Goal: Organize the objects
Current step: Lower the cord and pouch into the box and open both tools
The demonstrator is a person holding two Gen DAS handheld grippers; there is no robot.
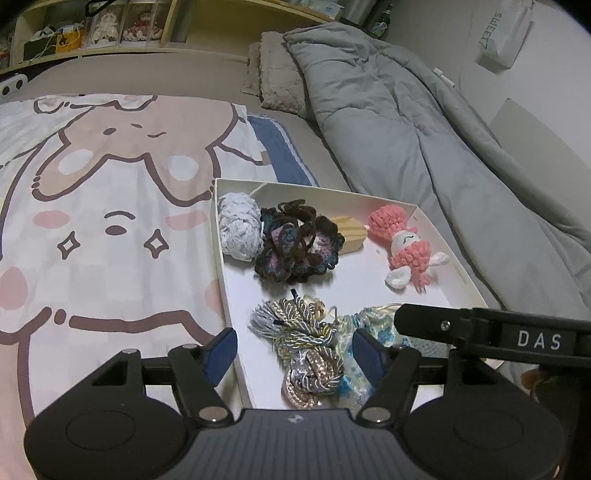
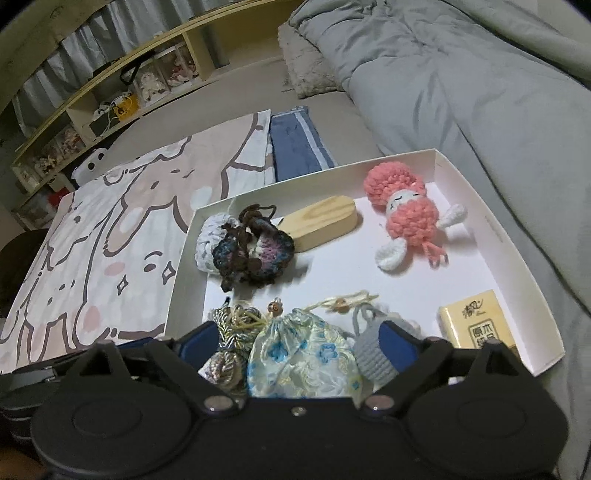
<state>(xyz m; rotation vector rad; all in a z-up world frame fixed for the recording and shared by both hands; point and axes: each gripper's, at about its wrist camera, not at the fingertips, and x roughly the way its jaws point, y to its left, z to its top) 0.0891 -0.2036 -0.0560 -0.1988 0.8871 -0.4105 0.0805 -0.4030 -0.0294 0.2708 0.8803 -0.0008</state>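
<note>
A shallow white box (image 1: 221, 236) (image 2: 436, 157) lies on the bed. In it are a pink crochet doll (image 1: 402, 247) (image 2: 404, 212), a dark crochet flower (image 1: 295, 243) (image 2: 255, 254), a pale knitted ball (image 1: 236, 225), a wooden block (image 2: 325, 218) and a tissue pack (image 2: 476, 321). My left gripper (image 1: 293, 352) stands open over the box's near left corner, with a twisted cord bundle (image 1: 306, 343) lying loose between its fingers. My right gripper (image 2: 297, 341) is open wide around a floral drawstring pouch (image 2: 299, 354) and a small grey knitted piece (image 2: 373, 354). Its pads do not press on either.
A cartoon-print blanket (image 1: 110, 221) covers the bed left of the box. A folded blue cloth (image 1: 284, 151) lies behind the box, and a bunched grey duvet (image 1: 424, 129) lies along the right side. A fuzzy pillow (image 1: 277, 74) and a cluttered shelf (image 1: 92, 29) are at the back.
</note>
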